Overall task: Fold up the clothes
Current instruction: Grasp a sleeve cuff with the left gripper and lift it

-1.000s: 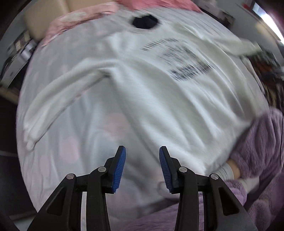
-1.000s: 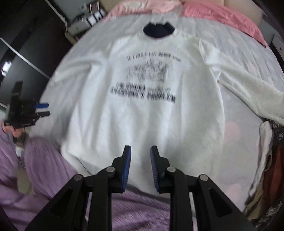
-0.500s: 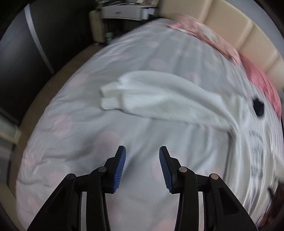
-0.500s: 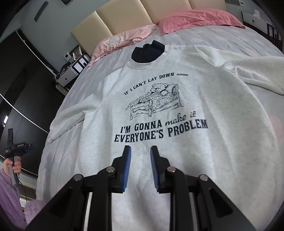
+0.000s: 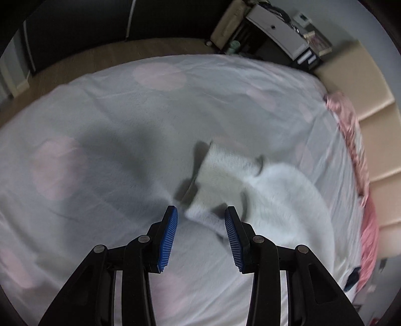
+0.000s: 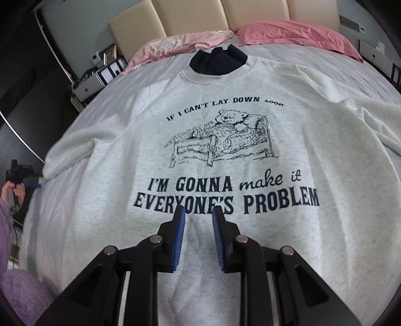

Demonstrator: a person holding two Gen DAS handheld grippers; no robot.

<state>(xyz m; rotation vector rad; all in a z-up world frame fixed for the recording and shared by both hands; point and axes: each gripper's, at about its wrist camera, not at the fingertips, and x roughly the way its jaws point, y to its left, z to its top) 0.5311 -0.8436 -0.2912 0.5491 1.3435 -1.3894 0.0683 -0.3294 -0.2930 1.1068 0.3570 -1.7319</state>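
A pale grey sweatshirt (image 6: 225, 155) with a bear print and dark lettering lies front up on the bed. My right gripper (image 6: 199, 210) hovers low over its lower front, just under the lettering. Its jaws stand a little apart with nothing gripped. In the left wrist view the end of the sweatshirt's sleeve (image 5: 275, 200) lies on the sheet. The near corner of the cuff (image 5: 220, 170) sits between the tips of my left gripper (image 5: 200, 210), which is open, its pads clear of the cloth. The left gripper (image 6: 25, 178) also shows at the sleeve end in the right wrist view.
The bed sheet (image 5: 100, 125) is white with pink dots. Pink pillows (image 6: 288, 32) and a beige headboard (image 6: 225, 15) lie beyond the collar, where a dark garment (image 6: 218, 60) shows. A bedside unit (image 5: 283, 32) and wood floor (image 5: 75, 57) border the bed. A purple sleeve (image 6: 7, 225) is at left.
My left gripper swung away from the sweatshirt's body, rolled, and dropped down onto the sleeve cuff. My right gripper sank closer to the sweatshirt's front. Both jaw gaps look unchanged.
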